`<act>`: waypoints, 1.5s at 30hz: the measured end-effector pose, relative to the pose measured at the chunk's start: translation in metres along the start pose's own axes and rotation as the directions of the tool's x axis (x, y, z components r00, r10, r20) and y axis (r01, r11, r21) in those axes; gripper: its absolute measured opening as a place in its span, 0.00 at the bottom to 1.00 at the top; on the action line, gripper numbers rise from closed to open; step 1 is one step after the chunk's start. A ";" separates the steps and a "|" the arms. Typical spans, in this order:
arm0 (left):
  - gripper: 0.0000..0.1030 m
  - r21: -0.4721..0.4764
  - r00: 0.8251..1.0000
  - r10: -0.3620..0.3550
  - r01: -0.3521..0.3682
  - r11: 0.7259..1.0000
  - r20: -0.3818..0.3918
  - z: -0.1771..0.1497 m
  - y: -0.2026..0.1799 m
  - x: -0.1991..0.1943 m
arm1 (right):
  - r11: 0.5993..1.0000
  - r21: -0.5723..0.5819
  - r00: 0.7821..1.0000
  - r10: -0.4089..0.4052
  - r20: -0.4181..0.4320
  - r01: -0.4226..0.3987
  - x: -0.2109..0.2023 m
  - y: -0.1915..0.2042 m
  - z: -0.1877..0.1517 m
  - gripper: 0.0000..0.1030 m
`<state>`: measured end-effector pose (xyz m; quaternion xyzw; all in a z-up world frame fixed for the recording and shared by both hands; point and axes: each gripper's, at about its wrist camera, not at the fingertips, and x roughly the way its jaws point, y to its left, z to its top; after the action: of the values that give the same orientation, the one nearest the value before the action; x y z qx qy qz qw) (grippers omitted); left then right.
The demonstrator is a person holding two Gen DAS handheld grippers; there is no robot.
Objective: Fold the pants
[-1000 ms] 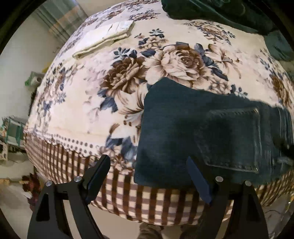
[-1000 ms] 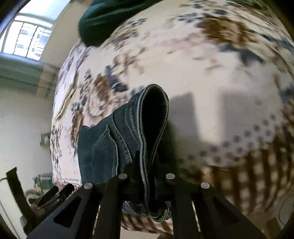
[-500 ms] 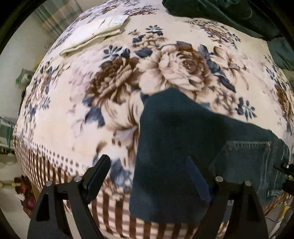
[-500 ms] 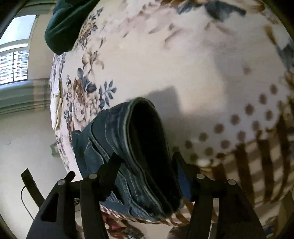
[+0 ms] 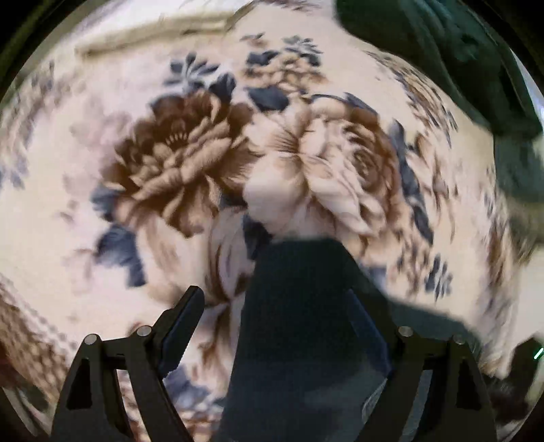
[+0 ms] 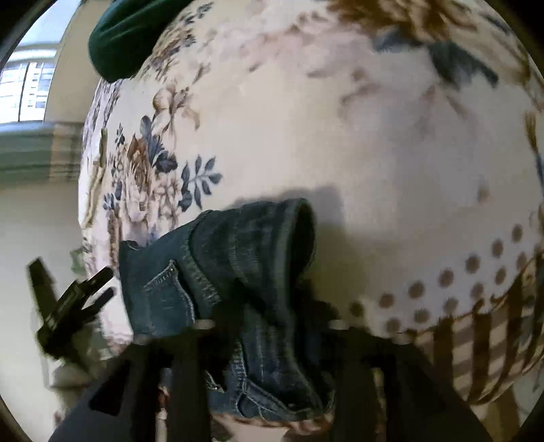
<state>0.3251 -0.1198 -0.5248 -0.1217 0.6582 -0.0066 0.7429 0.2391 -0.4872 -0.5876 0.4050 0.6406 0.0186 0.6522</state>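
Dark blue jeans [image 5: 306,306] lie folded on a floral blanket [image 5: 170,170]. In the left wrist view my left gripper [image 5: 275,316] is open, its jaws wide apart straddling the jeans' folded corner. In the right wrist view the waistband end of the jeans [image 6: 251,258] with a back pocket bulges up between the blurred fingers of my right gripper [image 6: 272,306], which stands partly open around the denim. The left gripper [image 6: 78,299] shows at the left edge there.
A dark green garment [image 5: 442,57] lies at the blanket's far right, also in the right wrist view [image 6: 125,37]. A pale folded cloth [image 5: 153,30] lies at the far edge. The blanket's checked border [image 6: 493,340] hangs over the near edge. A window [image 6: 27,85] is behind.
The right gripper went from shut on the waistband to open around it. The left gripper moved forward over the jeans, staying open. Both views are blurred by motion.
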 end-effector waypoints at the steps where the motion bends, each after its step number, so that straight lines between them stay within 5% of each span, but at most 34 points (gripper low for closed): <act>1: 0.82 -0.028 0.999 -0.032 0.031 0.999 -0.027 0.006 0.005 0.009 | 0.999 0.020 1.000 0.029 -0.008 -0.029 0.002 -0.006 0.001 0.53; 3: 0.79 -0.079 0.990 -0.116 0.110 0.991 -0.079 0.015 0.013 0.028 | 0.996 0.055 0.997 0.073 -0.023 -0.072 0.008 -0.016 0.001 0.53; 5: 0.40 -0.103 0.975 -0.206 0.196 0.975 -0.088 0.018 0.017 0.038 | 0.996 0.041 0.997 0.078 -0.018 -0.077 0.009 -0.016 0.000 0.52; 7: 0.21 -0.064 0.978 -0.196 0.192 0.979 -0.068 0.019 0.014 0.037 | 0.998 -0.012 0.999 0.054 0.005 -0.054 0.007 -0.008 -0.001 0.29; 10: 0.10 0.004 0.985 -0.171 0.171 0.985 -0.022 0.019 0.013 0.029 | 0.999 -0.037 0.999 -0.010 0.033 0.012 0.004 -0.002 -0.002 0.20; 14: 0.09 -0.056 0.981 -0.187 0.185 0.981 -0.046 0.027 0.027 0.040 | 0.997 -0.044 0.998 -0.064 0.028 0.065 0.008 0.003 0.003 0.20; 15: 0.09 -0.055 0.981 -0.189 0.186 0.981 -0.042 0.028 0.027 0.037 | 0.996 -0.051 0.997 -0.073 0.010 0.073 0.009 0.005 0.005 0.23; 18: 0.21 -0.050 0.983 -0.176 0.174 0.983 -0.046 0.026 0.024 0.021 | 0.997 -0.031 0.997 -0.070 -0.027 0.069 0.000 0.001 0.005 0.54; 20: 0.28 -0.078 0.979 -0.196 0.192 0.978 -0.050 0.020 0.026 0.009 | 0.999 -0.004 0.999 -0.040 -0.033 0.040 -0.013 -0.007 -0.003 0.58; 21: 0.41 -0.086 0.977 -0.211 0.207 0.975 -0.037 0.015 0.026 0.003 | 1.000 0.017 0.999 -0.018 -0.043 0.019 -0.017 -0.012 -0.009 0.58; 22: 0.69 -0.083 0.975 -0.220 0.218 0.972 -0.019 0.008 0.027 -0.006 | 0.999 0.051 0.998 -0.001 -0.064 0.004 -0.016 -0.020 -0.016 0.58; 24: 1.00 -0.071 0.971 -0.238 0.236 0.969 -0.015 -0.002 0.024 -0.012 | 0.995 0.094 0.993 0.050 -0.108 -0.040 -0.008 -0.032 -0.030 0.58; 26: 1.00 -0.055 0.967 -0.251 0.249 0.967 -0.034 -0.016 0.020 -0.011 | 0.989 0.120 0.992 0.096 -0.088 -0.085 0.001 -0.038 -0.044 0.45; 27: 1.00 -0.047 0.967 -0.247 0.245 0.968 -0.055 -0.024 0.018 -0.007 | 0.990 0.114 0.993 0.096 -0.072 -0.087 0.001 -0.037 -0.049 0.28; 29: 1.00 -0.034 0.969 -0.235 0.233 0.972 -0.081 -0.035 0.014 -0.001 | 0.993 0.101 0.997 0.066 -0.037 -0.062 -0.009 -0.033 -0.059 0.17; 33: 1.00 -0.031 0.967 -0.230 0.228 0.973 -0.111 -0.051 0.018 0.004 | 1.000 0.016 1.000 0.006 -0.019 -0.005 -0.025 -0.023 -0.069 0.17; 35: 1.00 -0.035 0.965 -0.233 0.230 0.972 -0.117 -0.055 0.022 0.006 | 0.999 0.051 0.998 0.019 -0.065 -0.016 -0.017 -0.032 -0.067 0.38; 37: 1.00 -0.038 0.960 -0.252 0.249 0.968 -0.124 -0.058 0.026 0.007 | 0.991 0.107 0.993 0.087 -0.076 -0.079 -0.015 -0.042 -0.072 0.77; 38: 1.00 -0.041 0.956 -0.263 0.260 0.965 -0.127 -0.059 0.027 0.007 | 0.986 0.125 0.990 0.122 -0.071 -0.112 -0.016 -0.046 -0.077 0.83; 45: 1.00 -0.026 0.939 -0.303 0.303 0.953 -0.162 -0.069 0.023 0.020 | 0.914 0.257 0.937 0.342 -0.069 -0.315 0.036 -0.059 -0.105 0.85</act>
<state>0.2571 -0.1124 -0.5564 -0.2210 0.6906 -0.1307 0.6762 0.1266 -0.4543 -0.6337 0.5816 0.5963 0.0726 0.5486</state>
